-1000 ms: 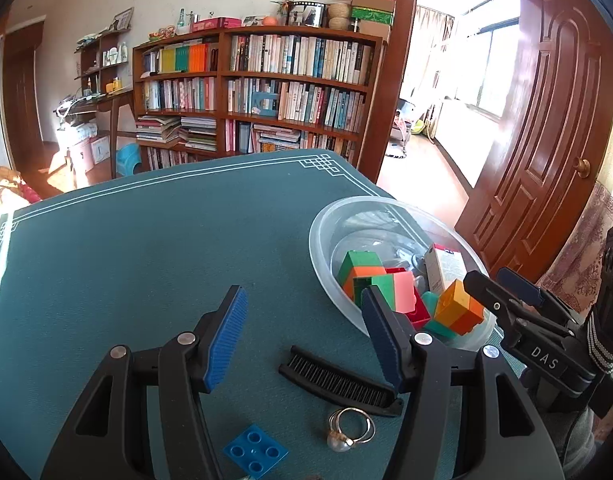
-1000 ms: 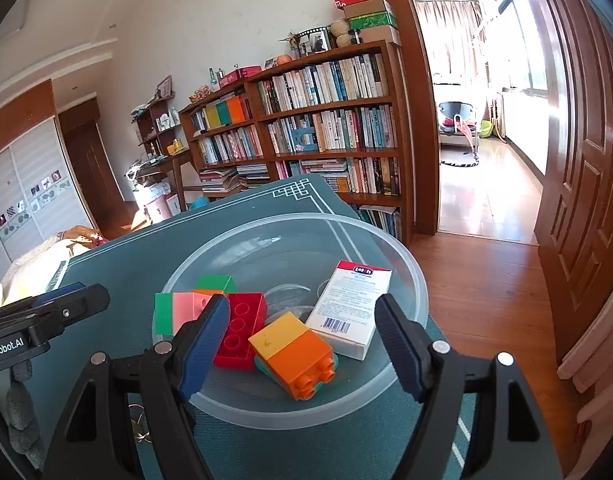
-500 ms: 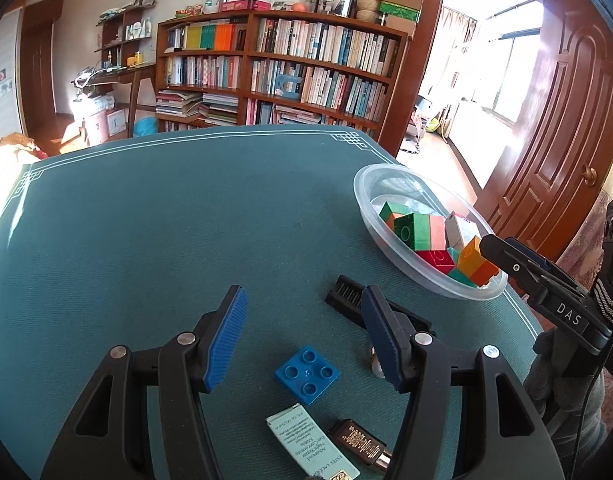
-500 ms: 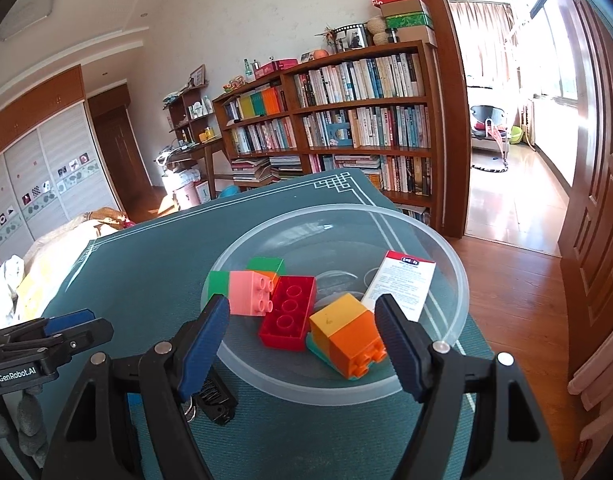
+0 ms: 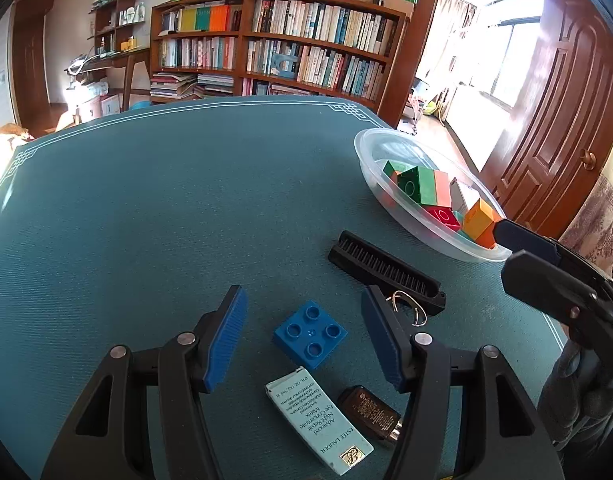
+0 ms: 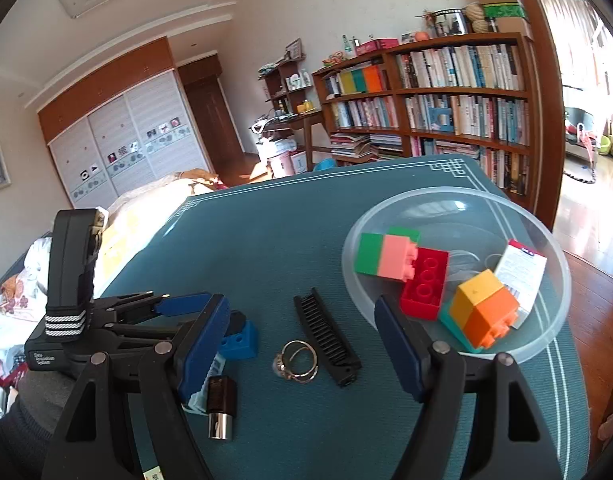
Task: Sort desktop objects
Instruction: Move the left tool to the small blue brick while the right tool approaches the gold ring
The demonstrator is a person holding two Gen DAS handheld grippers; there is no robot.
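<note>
A blue four-stud brick (image 5: 310,334) lies on the teal table between the fingers of my open left gripper (image 5: 302,338); it also shows in the right wrist view (image 6: 240,340). A black comb (image 5: 386,268) (image 6: 326,338), a pearl ring (image 5: 408,308) (image 6: 296,362), a light blue carton (image 5: 318,420) and a small brown bottle (image 5: 370,410) (image 6: 222,406) lie nearby. A clear plastic bowl (image 5: 370,148) (image 6: 446,204) holds several coloured bricks and a white box (image 6: 522,272). My right gripper (image 6: 302,344) is open and empty above the ring and comb.
The table's right edge (image 5: 554,328) runs just past the bowl. A bookcase (image 5: 274,44) stands behind the table, a wooden door (image 5: 562,120) to the right, a bed (image 6: 154,208) to the left.
Both grippers have pulled back from the bowl toward the near table edge. The blue brick now lies between my left fingers, and the carton and bottle have come into fuller view.
</note>
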